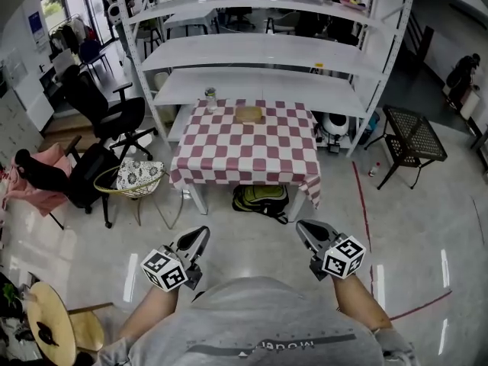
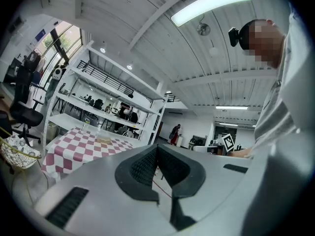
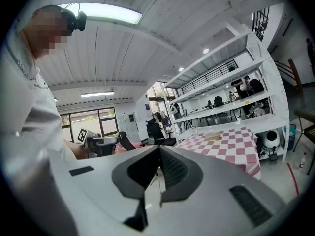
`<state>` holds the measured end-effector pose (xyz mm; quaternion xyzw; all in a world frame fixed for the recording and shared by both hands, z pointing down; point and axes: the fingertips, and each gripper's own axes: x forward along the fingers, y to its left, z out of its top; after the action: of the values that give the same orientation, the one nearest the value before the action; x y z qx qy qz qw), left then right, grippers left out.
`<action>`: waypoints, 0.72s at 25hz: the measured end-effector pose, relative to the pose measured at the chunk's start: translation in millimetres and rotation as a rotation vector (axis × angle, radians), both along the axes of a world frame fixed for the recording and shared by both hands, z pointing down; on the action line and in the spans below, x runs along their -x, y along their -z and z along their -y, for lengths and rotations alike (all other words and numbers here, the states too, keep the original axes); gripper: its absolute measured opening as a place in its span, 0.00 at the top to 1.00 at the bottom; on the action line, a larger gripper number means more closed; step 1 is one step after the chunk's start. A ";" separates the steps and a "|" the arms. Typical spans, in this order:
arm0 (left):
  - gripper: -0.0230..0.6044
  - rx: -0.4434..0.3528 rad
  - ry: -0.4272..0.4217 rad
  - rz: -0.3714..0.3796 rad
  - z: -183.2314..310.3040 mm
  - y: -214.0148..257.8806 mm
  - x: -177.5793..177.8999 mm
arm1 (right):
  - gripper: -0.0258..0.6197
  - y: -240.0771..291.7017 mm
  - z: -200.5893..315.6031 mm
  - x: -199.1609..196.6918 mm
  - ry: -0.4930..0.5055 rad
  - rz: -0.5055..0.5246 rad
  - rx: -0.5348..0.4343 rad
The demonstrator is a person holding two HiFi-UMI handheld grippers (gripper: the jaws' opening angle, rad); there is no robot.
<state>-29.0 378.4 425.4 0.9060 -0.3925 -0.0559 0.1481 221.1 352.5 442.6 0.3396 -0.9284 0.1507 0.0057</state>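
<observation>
left gripper (image 1: 200, 233) and right gripper (image 1: 303, 227): jaws pressed together, nothing between them. both are held over the floor, well apart from the checkered table (image 1: 229, 155). on its far side stand a glass jar (image 1: 210, 97) and a tan box (image 1: 248, 113).

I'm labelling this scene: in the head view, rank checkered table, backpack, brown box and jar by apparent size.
checkered table
backpack
brown box
jar
Brown box and jar look close; their order is unsure.

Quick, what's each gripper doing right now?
Left gripper: closed, jaws together, nothing between them.
Right gripper: closed, jaws together, nothing between them.
</observation>
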 end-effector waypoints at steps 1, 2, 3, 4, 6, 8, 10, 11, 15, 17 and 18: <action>0.94 0.001 0.003 0.002 0.8 -0.6 0.0 | 0.92 -0.9 2.1 -1.0 0.001 0.001 0.001; 0.94 0.000 0.007 0.005 2.3 -1.3 0.8 | 0.92 -2.2 4.4 -1.2 0.002 0.001 0.002; 0.94 -0.001 0.011 0.006 4.4 -2.1 2.3 | 0.92 -3.5 7.0 -0.7 0.004 0.000 0.003; 0.94 -0.001 0.014 0.005 7.2 -2.7 4.1 | 0.92 -4.6 9.7 0.3 0.006 -0.002 0.004; 0.94 0.002 0.019 -0.003 14.4 -3.5 7.7 | 0.92 -5.0 15.9 3.4 0.008 -0.007 0.004; 0.94 0.008 0.016 -0.011 23.3 -4.1 11.0 | 0.92 -4.5 23.2 8.0 0.006 -0.010 0.005; 0.94 0.003 0.002 -0.018 34.2 -4.7 15.4 | 0.92 -4.0 31.7 14.2 0.002 -0.015 0.002; 0.94 -0.002 -0.008 -0.021 40.5 -5.1 18.5 | 0.92 -3.4 36.6 17.9 0.000 -0.018 -0.001; 0.94 -0.018 -0.049 -0.025 74.0 -9.3 39.7 | 0.92 -3.7 65.5 37.9 -0.026 -0.027 -0.013; 0.94 -0.019 -0.063 -0.031 98.6 -13.2 55.7 | 0.92 -6.2 86.3 53.1 -0.042 -0.031 -0.015; 0.94 -0.019 -0.070 -0.035 112.2 -14.1 64.3 | 0.92 -7.3 97.4 62.0 -0.048 -0.032 -0.014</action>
<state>-93.3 266.2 439.6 0.9195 -0.3574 -0.0699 0.1482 159.1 255.1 449.9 0.3642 -0.9208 0.1386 0.0147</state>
